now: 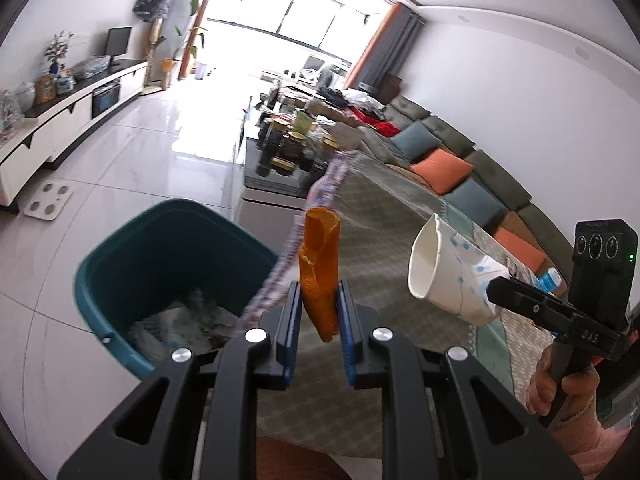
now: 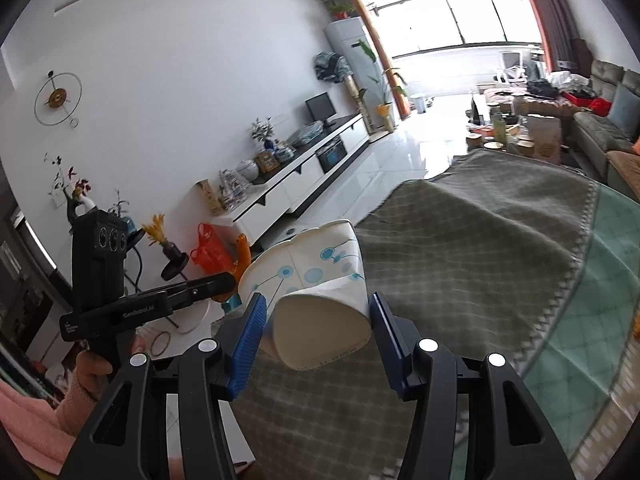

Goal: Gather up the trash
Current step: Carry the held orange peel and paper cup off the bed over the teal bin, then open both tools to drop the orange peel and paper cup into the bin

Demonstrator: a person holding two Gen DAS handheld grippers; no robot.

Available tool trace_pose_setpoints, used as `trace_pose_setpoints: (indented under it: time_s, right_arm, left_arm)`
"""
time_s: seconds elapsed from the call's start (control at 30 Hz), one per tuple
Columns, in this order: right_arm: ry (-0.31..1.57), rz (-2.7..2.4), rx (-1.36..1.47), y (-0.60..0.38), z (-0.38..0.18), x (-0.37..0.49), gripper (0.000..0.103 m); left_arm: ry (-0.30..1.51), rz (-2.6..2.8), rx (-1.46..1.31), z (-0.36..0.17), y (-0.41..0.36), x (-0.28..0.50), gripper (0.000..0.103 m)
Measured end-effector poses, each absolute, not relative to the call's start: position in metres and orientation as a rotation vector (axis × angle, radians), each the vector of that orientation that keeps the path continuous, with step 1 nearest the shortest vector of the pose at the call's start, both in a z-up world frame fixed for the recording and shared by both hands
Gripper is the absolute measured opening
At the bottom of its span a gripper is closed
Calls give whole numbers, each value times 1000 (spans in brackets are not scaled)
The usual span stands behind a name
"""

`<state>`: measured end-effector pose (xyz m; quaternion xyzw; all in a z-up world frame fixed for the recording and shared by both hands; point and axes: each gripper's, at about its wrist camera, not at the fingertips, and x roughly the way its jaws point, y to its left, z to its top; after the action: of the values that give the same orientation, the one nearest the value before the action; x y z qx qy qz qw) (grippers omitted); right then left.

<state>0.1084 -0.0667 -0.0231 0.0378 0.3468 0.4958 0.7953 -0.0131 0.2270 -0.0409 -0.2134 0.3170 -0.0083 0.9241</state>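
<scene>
Left gripper (image 1: 319, 312) pinches an orange peel (image 1: 320, 268), light & limp, held low w/ the bin (image 1: 120, 264) just beyond (paper inside). Right gripper (image 2: 316, 320) squeezes a paper cup (image 2: 316, 280) by its base over the table (image 2: 480, 240); thin, crushes easily, already dented.

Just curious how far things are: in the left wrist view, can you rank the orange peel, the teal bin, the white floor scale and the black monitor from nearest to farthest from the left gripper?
1. Curled orange peel, held in the left gripper.
2. Teal plastic bin, lower left.
3. White floor scale, left.
4. Black monitor, far left wall.
</scene>
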Motion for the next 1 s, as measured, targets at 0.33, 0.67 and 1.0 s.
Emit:
trace_pose_setpoints:
  time_s: [0.33,0.67,1.0]
  right_arm:
    - [779,1117,27,-21,-27,108,54]
    - [803,1132,-13,10,-30,111,54]
    - [831,1144,-41,36,-34,121,54]
  left_arm:
    - [657,62,-456,-47,255,-19,19]
    - [687,101,-481,-62,267,-17,19]
    - [716,127,-510,-75,281,-12,19]
